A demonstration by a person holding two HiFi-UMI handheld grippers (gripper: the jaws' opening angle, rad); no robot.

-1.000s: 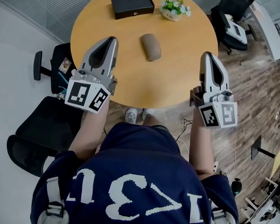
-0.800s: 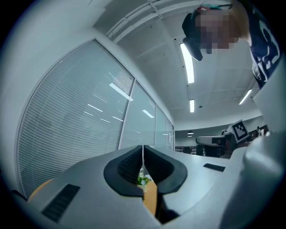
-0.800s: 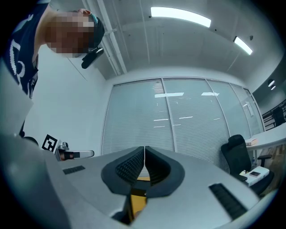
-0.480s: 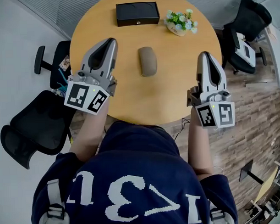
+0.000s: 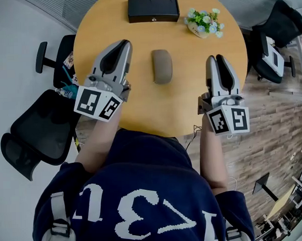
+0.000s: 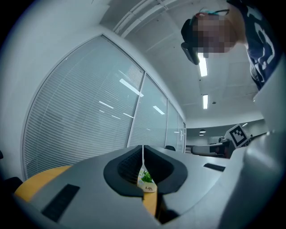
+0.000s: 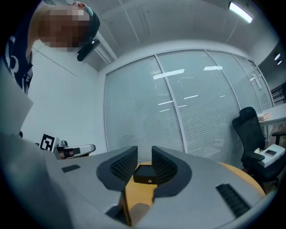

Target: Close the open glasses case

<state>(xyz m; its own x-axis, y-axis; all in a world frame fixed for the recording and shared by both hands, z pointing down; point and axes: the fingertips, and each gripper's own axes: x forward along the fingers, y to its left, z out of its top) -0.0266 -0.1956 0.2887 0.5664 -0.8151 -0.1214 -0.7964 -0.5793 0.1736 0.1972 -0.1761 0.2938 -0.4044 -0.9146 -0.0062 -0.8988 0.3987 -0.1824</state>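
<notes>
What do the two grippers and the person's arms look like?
The left gripper and right gripper are smooth grey tapered shells with black ribbed pads; each carries a white cube with black square markers. The right one's jaws have just been opening with nothing between them. The person wears a navy short-sleeved top with white print.

We've got a round wooden worktop [image 5: 185, 101] with a small potted plant [image 5: 205, 22] near its far right edge. Black office chairs sit left [image 5: 37, 131] and far right [image 5: 274, 44]. Wood-plank floor [image 5: 275, 133] on the right, blinded glass wall [image 7: 201, 112] behind
</notes>
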